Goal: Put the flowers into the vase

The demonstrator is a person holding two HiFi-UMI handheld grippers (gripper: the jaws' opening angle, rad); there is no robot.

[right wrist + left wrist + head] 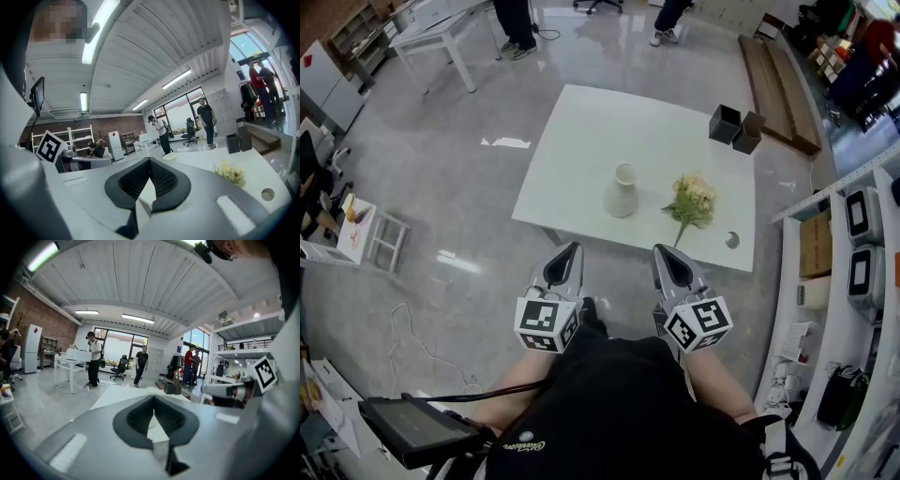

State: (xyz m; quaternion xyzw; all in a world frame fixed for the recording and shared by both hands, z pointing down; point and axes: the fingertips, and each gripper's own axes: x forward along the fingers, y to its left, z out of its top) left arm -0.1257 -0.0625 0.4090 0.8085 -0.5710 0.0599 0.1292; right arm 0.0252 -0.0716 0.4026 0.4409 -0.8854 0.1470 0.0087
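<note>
The left gripper (570, 251) and the right gripper (662, 251) are held side by side, short of the near edge of the square white bench (581, 141), both pointing toward it. In the left gripper view the dark ribbed fingers (136, 420) are pressed together at their tips with nothing between them. The right gripper view shows its fingers (129, 185) pressed together too, also empty.

Ahead of the fingers, the cream, narrow-necked ceramic vase (622, 192) stands upright on the bench, roughly between the lines of the two grippers and somewhat nearer the left one's. The bunch of pale yellow and cream flowers with green leaves (692, 202) lies flat on the bench just right of the vase and apart from it. It is straight ahead of the right fingers, its stem end toward them. Neither is touched by the fingers.

Beyond the flowers, at the bench's far right corner, a black square container (725, 123) and a brown square container (748, 132) stand side by side. A small round hole (732, 240) shows in the bench, ahead and right of the right fingers.
</note>
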